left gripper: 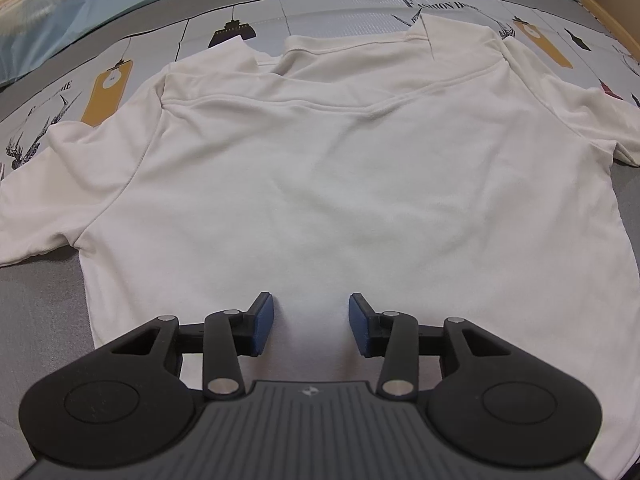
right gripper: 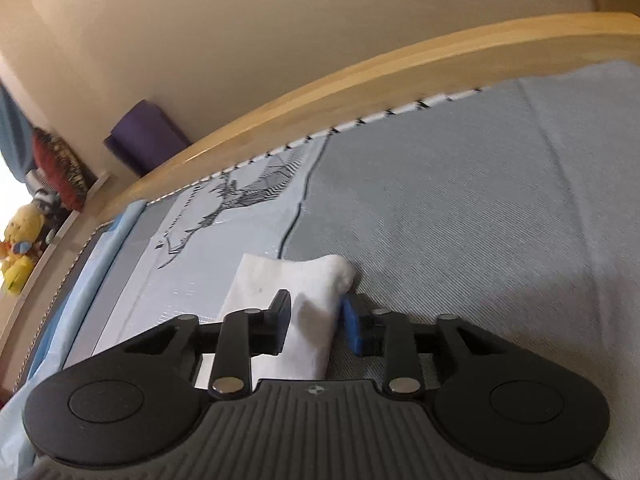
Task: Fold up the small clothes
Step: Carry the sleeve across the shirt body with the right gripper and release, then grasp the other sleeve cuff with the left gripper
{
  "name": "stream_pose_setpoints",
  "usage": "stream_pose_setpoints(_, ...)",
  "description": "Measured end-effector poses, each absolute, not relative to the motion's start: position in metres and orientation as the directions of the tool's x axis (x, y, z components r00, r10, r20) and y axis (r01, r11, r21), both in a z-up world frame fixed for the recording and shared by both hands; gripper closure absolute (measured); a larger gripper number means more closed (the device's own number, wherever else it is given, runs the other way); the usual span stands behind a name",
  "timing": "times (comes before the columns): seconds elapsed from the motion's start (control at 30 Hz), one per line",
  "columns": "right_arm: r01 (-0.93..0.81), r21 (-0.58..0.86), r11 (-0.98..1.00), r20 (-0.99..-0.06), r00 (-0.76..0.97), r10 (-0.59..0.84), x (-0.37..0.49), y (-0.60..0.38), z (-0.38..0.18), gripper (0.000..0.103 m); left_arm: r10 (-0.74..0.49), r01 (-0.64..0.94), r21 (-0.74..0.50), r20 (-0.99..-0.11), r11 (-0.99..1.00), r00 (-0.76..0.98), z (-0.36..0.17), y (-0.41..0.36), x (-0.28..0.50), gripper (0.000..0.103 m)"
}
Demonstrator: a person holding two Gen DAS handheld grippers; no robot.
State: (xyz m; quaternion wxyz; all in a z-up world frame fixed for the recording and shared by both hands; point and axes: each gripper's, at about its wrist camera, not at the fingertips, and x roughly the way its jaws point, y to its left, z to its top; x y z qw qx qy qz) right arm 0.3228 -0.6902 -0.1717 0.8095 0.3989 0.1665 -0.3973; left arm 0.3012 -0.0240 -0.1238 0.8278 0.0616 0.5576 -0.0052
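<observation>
I hold the left gripper (left gripper: 311,326) spread above the white T-shirt (left gripper: 340,184) hem, the right gripper (right gripper: 314,326) spread around a white sock (right gripper: 304,300); shallow closure risks slippage.

The printed bedsheet (left gripper: 360,8) reads "FASHION" — the following word, and other lettering, stays illegible.

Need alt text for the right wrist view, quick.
The right hand-held gripper has a white sock between its open fingers, lying on a grey printed bedsheet. A wooden bed frame curves behind.
</observation>
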Motion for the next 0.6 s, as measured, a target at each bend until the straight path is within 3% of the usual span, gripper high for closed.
stream_pose_setpoints(0.1,0.81,0.502,0.305,-0.532,0.566,-0.63,0.305,-0.685,-0.162,0.099,0.062,0.076,0.097,-0.925,0.992,0.376,-0.124,-0.025,0.302,0.056)
stream_pose_setpoints(0.23,0.859,0.466,0.214,-0.62,0.489,-0.613,0.303,-0.69,-0.172,0.099,0.056,0.08,0.093,-0.925,0.992,0.377,-0.123,-0.021,0.303,0.056)
stream_pose_setpoints(0.3,0.889,0.386,0.247,-0.615,0.447,-0.65,0.31,-0.679,-0.164,0.089,0.053,0.074,0.088,-0.924,0.993,0.379,-0.122,-0.018,0.302,0.056)
stream_pose_setpoints(0.37,0.894,0.356,0.273,-0.586,0.441,-0.68,0.313,-0.665,-0.154,0.086,0.051,0.064,0.083,-0.919,0.994,0.391,-0.117,-0.014,0.302,0.056)
stream_pose_setpoints(0.5,0.843,0.302,0.446,-0.5,0.538,-0.679,0.329,-0.621,-0.126,0.086,0.054,0.042,0.077,-0.912,0.996,0.406,-0.11,-0.004,0.302,0.056)
stream_pose_setpoints(0.6,0.719,0.311,0.621,-0.465,0.685,-0.56,0.347,-0.578,-0.108,0.082,0.059,0.025,0.076,-0.912,0.997,0.405,-0.107,0.003,0.3,0.056)
